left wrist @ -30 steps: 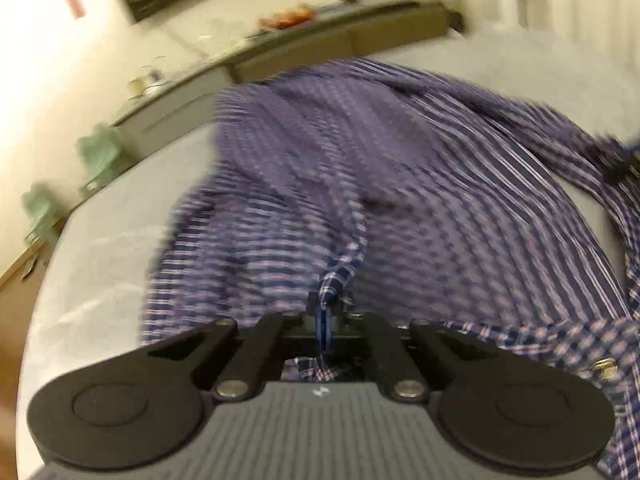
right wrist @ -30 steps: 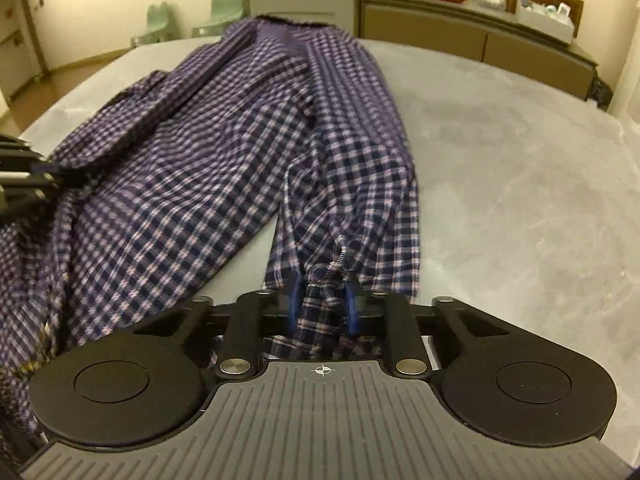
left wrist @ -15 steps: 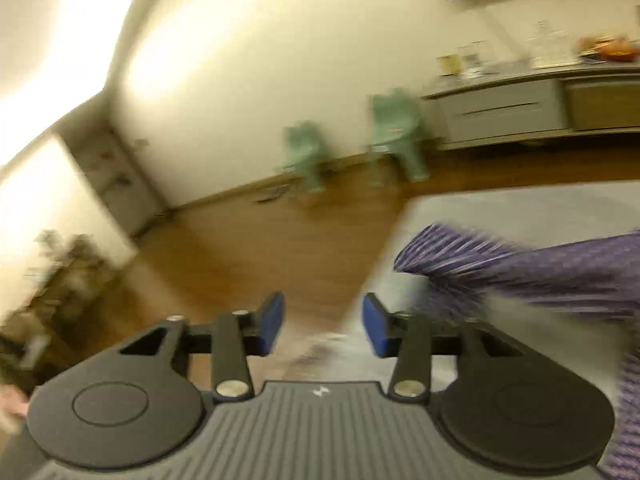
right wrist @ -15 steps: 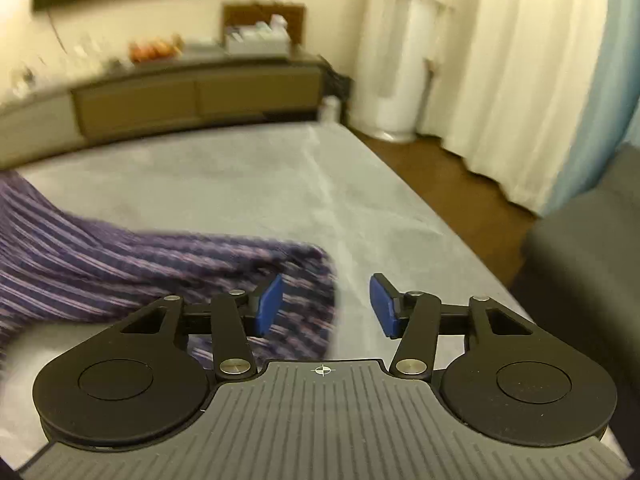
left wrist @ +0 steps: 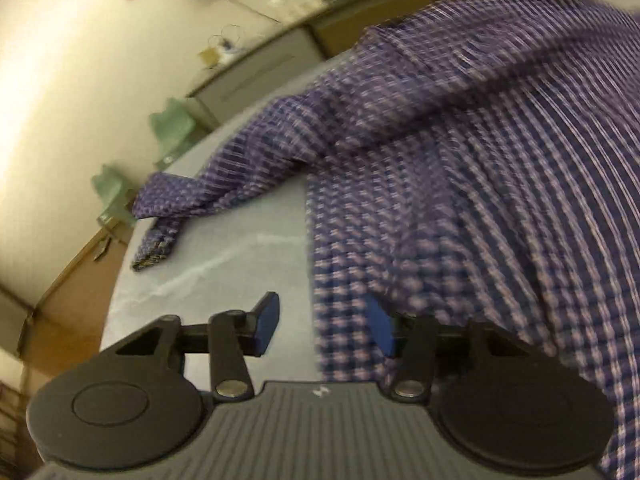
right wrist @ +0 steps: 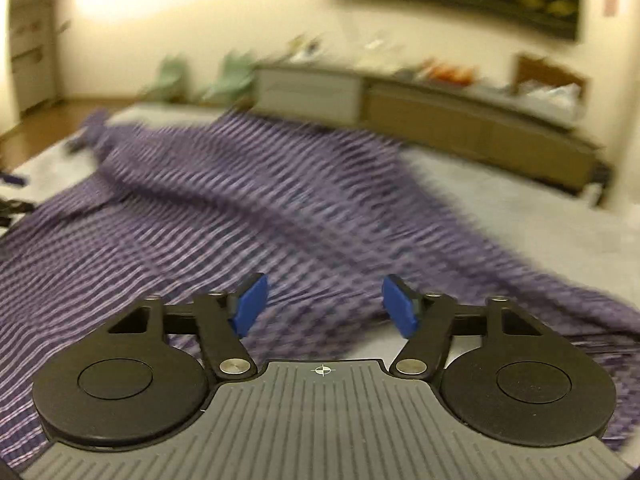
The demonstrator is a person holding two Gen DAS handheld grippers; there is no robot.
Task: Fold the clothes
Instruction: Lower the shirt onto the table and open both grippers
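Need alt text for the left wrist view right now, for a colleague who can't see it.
The open left gripper hovers at the edge of a purple checked shirt spread on a grey table; one sleeve trails left. The image is motion-blurred.

Purple-and-navy checked shirt [left wrist: 460, 168] on grey table [left wrist: 224, 264]; blue gripper pads [right wrist: 250, 304]

Shirt [left wrist: 460, 168] spread on table [left wrist: 224, 264]; sleeve [left wrist: 200, 196] trailing left to table edge. Left gripper [left wrist: 324, 322] at shirt's near left edge, jaws apart. Right gripper [right wrist: 325, 306] over shirt's near right part, jaws apart. Sideboard [right wrist: 460, 120] behind table, two chairs [right wrist: 224, 76] left of sideboard.
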